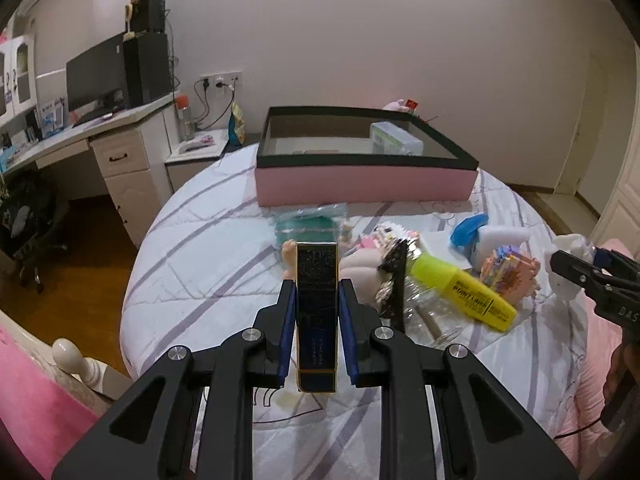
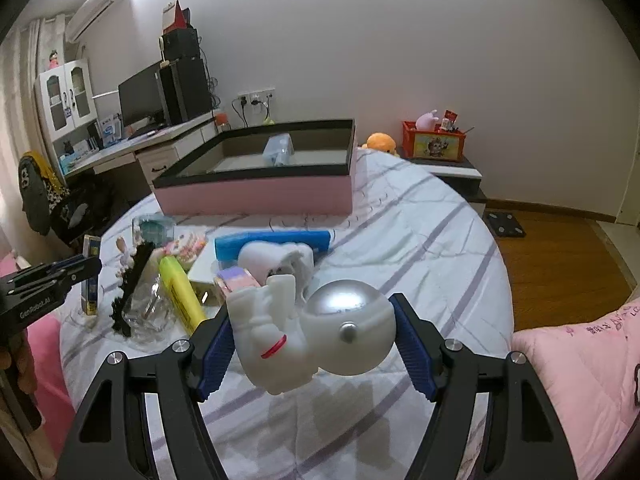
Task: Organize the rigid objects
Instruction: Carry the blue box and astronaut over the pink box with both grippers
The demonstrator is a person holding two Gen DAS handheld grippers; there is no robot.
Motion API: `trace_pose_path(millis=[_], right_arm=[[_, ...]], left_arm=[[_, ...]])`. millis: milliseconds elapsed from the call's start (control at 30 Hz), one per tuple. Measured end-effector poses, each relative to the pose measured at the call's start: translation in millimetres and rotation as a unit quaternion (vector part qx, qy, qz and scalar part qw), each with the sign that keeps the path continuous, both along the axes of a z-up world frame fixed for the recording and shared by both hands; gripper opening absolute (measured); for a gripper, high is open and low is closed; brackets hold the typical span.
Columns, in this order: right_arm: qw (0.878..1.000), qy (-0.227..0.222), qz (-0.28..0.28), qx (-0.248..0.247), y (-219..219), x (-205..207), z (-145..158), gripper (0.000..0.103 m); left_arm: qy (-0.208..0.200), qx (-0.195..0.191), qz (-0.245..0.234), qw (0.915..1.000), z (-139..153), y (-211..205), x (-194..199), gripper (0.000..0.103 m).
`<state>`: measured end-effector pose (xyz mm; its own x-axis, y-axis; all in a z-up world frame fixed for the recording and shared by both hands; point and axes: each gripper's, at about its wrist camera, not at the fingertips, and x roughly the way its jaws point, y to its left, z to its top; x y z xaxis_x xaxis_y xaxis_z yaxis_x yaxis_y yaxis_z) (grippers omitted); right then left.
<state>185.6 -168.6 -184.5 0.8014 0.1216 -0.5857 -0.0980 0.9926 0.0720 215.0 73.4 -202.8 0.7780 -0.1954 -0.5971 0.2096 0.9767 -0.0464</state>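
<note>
Two hand-held grippers, each loaded. Left gripper, lower centre of the left wrist view, closed narrowly on a slim black box with gold edging, held upright and end-on between the blue pads, probably so it can go into the tray without tipping. Right gripper, lower centre of the right wrist view, spread wide yet clamped on a white astronaut figurine, one pad against its body, the other against its shiny silver helmet; figure lying sideways, likely just as it lay when gripped.

Beyond the fingers, a cluttered heap on the striped bedspread, mid-frame: yellow highlighter, black comb, clear plastic container, blue and white packaging, small pastel block toy, teal item in clear wrap.

Farther back, upper centre: pink tray with a black rim, open-topped, on the bed, one pale box already inside. Evidently the destination for rigid items; both held objects well apart from it, not yet delivered.

Upper left: desk with monitor.
</note>
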Motion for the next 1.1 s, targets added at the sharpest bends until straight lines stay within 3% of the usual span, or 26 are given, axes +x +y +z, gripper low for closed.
trace_pose_path(millis=[300,500,800,900,1100], right_arm=[[1.000,-0.026,0.015,-0.008,11,15,24,0.074],[0.998,-0.041,0.034,-0.016,21,52,49,0.074],[0.997,-0.016,0.064,-0.034,31,160,75,0.074],[0.997,0.001,0.073,-0.032,36,199,76,0.074],[0.992,0.048,0.038,-0.107,40,276,53,0.074]], left_arm=[[-0.024,-0.008,-0.026,0.9993,29,-19,11,0.021],[-0.038,-0.010,-0.055,0.9977,56,-37,46,0.021],[-0.032,0.026,-0.084,0.9956,93,-68,156,0.021],[-0.008,0.039,-0.075,0.9963,91,-72,201,0.021],[0.053,0.049,-0.076,0.9945,64,-80,266,0.021]])
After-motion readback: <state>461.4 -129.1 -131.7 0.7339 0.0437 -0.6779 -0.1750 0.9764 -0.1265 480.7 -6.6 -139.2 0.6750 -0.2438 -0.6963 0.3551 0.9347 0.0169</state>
